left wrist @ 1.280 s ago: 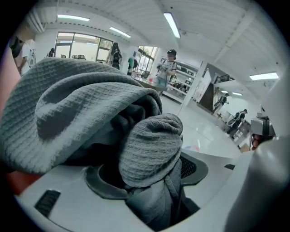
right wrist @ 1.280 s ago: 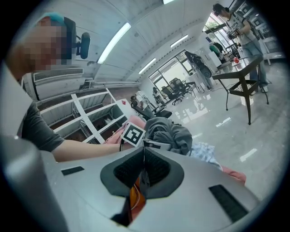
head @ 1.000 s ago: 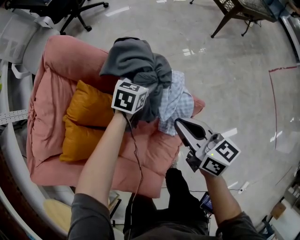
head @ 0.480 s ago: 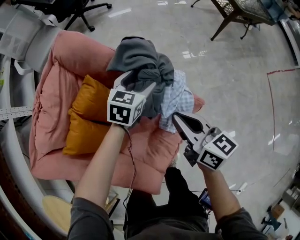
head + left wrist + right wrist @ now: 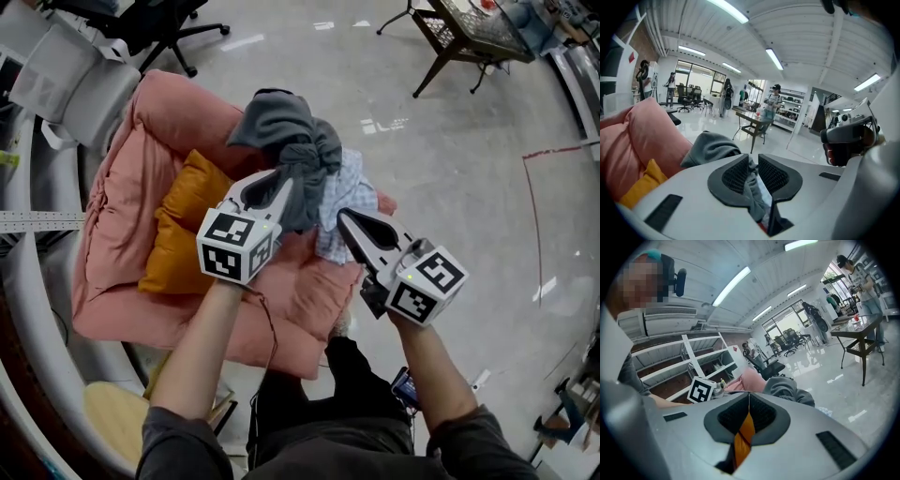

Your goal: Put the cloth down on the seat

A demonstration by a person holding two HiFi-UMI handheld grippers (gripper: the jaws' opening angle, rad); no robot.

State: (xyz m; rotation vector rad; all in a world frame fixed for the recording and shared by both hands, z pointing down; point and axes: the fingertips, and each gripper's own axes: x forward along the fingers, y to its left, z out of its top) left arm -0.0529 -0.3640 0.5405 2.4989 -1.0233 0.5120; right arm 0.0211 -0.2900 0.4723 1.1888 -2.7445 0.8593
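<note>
The gray cloth (image 5: 286, 127) sits in a bunched heap on the right-hand edge of the pink seat (image 5: 122, 216). It rises above the seat's padding and part of it hangs past the edge. It is soft, plain dark gray fabric, thick and heavily creased, with one rounded hump at the top and a twisted knot of folds lower down. In the left gripper view it shows as a hooded mound (image 5: 710, 147) beyond the jaws.

The left gripper (image 5: 289, 180) reaches into the lower folds of the heap above the seat. Its jaws are closing, and a gray fold is pinched in the narrow gap between its ribbed pads (image 5: 736, 176).

The right gripper (image 5: 343, 217) hovers just off the seat's right edge with its jaws together and nothing in them. Only a thin orange sliver shows through the slit.

A pale blue checked cloth (image 5: 347, 202) lies against the gray heap on the same edge of the seat. An orange pillow (image 5: 183, 230) rests in the middle of the seat.
</note>
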